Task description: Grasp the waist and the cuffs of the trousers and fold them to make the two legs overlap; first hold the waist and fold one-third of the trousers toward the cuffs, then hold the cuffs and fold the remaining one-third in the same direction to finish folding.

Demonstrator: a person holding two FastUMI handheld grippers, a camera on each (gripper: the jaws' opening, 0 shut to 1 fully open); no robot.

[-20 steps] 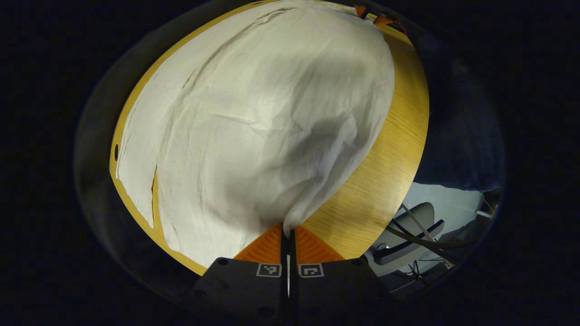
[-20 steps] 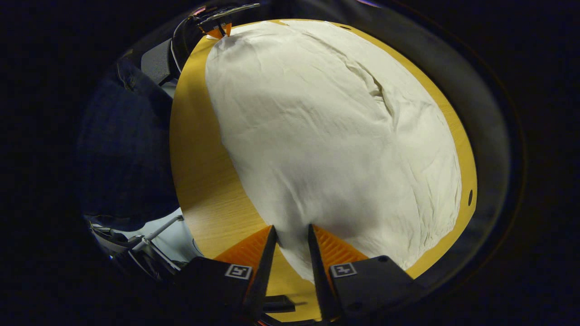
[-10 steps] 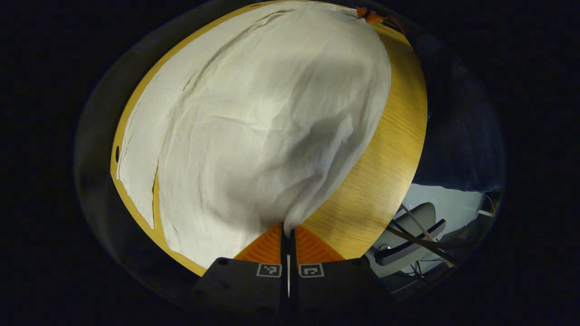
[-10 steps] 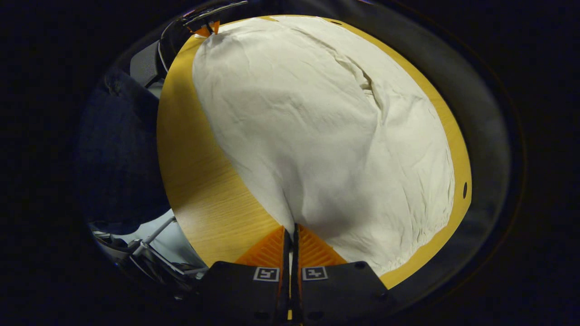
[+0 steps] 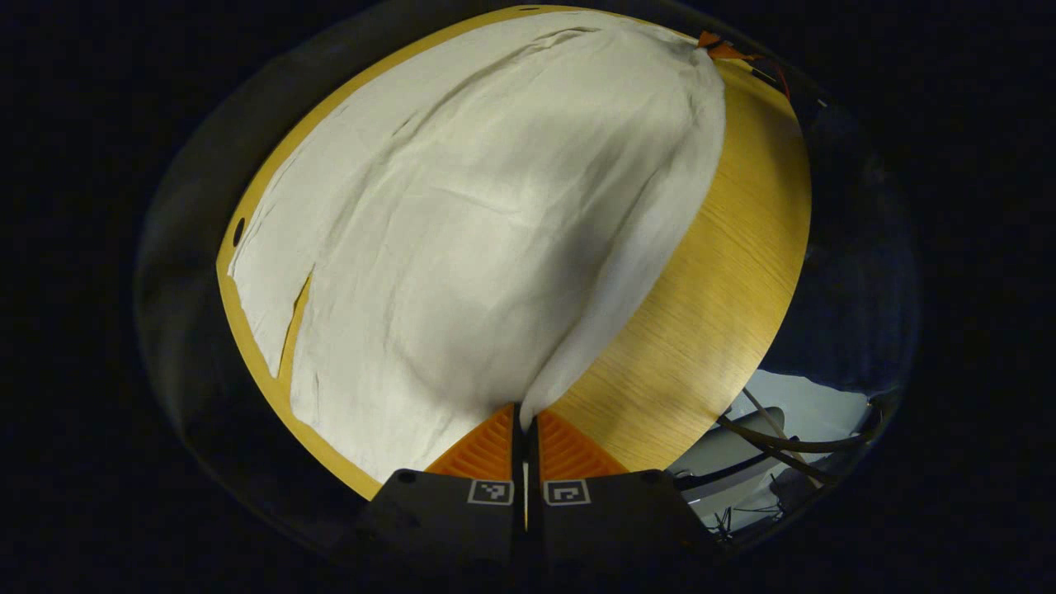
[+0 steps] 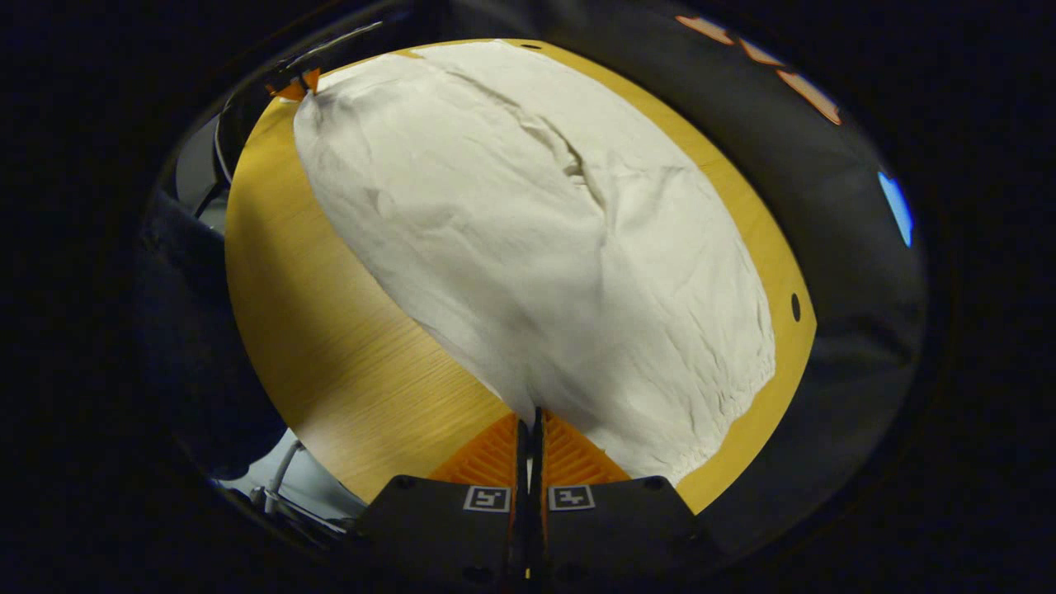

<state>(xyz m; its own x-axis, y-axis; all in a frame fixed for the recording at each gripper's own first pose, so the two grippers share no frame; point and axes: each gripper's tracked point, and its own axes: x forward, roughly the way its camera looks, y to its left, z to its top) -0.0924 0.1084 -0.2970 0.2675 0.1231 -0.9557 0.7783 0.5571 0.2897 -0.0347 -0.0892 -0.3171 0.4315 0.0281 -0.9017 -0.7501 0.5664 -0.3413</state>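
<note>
Trousers [image 5: 462, 223] corners pinched in left gripper [image 5: 525, 412] and right gripper [image 6: 532, 417], held edges hidden between clamped fingers.

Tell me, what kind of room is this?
Probably a recording booth or workroom, not a home. White trousers lie on a bare wooden table with dark cloth behind it, cables trail on the floor, and two hand-held grippers, left and right, pinch the trousers.

Wooden worktop [image 5: 726, 272] with pale trousers [image 5: 462, 247] spread on it.
The trousers cover most of the worktop; a bare strip of wood grain runs along one side, and a small dark hole [image 6: 795, 307] sits near the far rim just beyond the cloth.
</note>
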